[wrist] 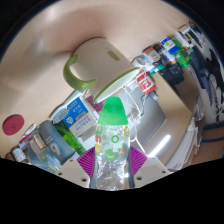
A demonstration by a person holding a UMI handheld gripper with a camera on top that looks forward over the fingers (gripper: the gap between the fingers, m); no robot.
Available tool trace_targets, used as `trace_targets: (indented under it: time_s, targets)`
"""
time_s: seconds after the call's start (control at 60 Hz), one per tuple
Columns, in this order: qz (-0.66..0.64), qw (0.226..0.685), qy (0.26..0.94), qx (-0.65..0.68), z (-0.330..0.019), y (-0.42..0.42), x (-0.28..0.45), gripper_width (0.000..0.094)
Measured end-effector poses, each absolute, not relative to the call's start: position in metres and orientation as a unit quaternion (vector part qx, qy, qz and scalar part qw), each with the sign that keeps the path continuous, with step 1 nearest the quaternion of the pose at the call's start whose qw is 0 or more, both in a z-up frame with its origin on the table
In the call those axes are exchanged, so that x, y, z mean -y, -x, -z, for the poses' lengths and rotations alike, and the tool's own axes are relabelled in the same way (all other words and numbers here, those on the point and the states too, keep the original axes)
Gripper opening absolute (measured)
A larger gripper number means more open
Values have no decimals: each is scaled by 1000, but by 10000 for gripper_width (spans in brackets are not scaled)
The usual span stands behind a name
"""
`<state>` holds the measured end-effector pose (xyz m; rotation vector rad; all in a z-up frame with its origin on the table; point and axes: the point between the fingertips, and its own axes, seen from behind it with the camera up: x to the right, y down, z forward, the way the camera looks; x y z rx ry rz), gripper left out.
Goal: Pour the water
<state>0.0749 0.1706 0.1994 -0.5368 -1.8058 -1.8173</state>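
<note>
My gripper (112, 165) is shut on a clear plastic water bottle (113, 150) with a green cap and a green-and-white label. The purple pads (90, 160) press on both sides of the bottle's crinkled body. The bottle points forward along the fingers, its green cap (114, 110) toward a large white mug (92, 68) with a pale green handle (72, 70). The mug looks tilted in this view and lies just beyond the cap. I cannot see water flowing.
Boxes and packets (70, 122) crowd the counter to the left of the bottle. Bottles and small containers (165, 58) stand on a shelf beyond and to the right. A white tray edge (165, 135) lies to the right. A red round object (12, 125) sits far left.
</note>
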Motion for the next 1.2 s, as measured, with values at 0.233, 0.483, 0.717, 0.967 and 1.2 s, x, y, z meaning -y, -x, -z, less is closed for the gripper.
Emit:
trace_targets:
  time_s: [0.233,0.483,0.717,0.967,1.2]
  targets:
    - [662,293,232,650,-202,-81,-170,442]
    - [412,593,590,360,-222,-142,-158,442]
    - [63,682,727,49,-167,-190,-139,444]
    - [13,675,738,13,-126,-230,-136,443]
    - [26,701,713,14,-117,-236,-130,458]
